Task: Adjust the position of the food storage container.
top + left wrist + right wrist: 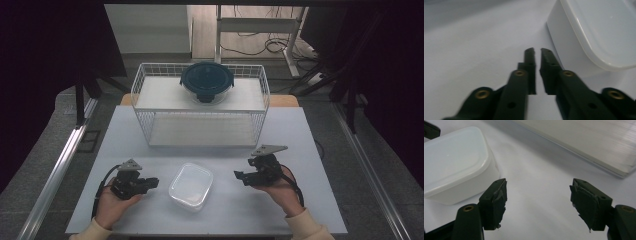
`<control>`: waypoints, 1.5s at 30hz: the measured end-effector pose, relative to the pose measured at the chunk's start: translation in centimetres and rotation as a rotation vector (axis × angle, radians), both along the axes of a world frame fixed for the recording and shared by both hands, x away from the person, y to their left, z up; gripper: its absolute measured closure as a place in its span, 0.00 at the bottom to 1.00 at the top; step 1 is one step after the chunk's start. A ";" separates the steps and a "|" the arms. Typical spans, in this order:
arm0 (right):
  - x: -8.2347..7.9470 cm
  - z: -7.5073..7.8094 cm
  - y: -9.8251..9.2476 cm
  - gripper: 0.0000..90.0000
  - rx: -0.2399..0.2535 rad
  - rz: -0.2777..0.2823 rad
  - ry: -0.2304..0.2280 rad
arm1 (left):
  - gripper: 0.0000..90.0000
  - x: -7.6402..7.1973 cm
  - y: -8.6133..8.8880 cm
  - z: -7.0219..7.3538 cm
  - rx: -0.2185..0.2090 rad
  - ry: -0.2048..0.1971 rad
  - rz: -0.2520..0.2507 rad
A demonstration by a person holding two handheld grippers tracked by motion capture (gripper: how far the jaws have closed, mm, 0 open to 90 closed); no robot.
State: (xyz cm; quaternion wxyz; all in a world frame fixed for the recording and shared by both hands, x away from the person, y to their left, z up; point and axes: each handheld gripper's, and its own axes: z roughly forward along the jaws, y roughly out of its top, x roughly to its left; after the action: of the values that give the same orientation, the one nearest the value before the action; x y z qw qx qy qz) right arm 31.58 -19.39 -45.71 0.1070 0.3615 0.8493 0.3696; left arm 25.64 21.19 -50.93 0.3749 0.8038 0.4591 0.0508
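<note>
Translucent plastic container (pixel 190 185), lid on, is sitting flat on the white table (pixel 300 130) close to the near edge, about midway along it, turned slightly askew to that edge. Nothing is gripping or touching it.

Left hand-held gripper (pixel 152 182) is lying low over the table in the person's left hand (pixel 114 205), near the near-left corner, and is pointing across at the container. Its jaws are standing together with a thin slit between them and nothing caught there. In the left gripper view (pixel 537 51) the tips are sitting just beside the container's side wall (pixel 566 50), apart from it.

Right hand-held gripper (pixel 239 175) is being held in the right hand (pixel 284 192) toward the near-right part of the table, and is aiming left at the container. Its jaws are standing wide apart with bare table between them (pixel 537 183); the container (pixel 456 162) is lying ahead and off to one side, clear of the pads.

Toward the far edge a white wire rack (pixel 200 105) is standing, and it is carrying a round dark-lidded container (pixel 207 80) on its upper shelf.
</note>
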 end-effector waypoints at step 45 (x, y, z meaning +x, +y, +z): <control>-0.7 1.8 -1.8 0.28 0.099 -0.039 -0.025 | 1.00 -0.6 -5.4 -0.3 -0.028 0.077 -0.177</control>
State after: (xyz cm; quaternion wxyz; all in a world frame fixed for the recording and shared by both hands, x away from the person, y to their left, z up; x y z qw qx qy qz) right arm 30.90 -21.19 -43.89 0.1069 0.3784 0.8213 0.4133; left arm 24.99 15.79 -51.23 0.3711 0.8373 0.4011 -0.0199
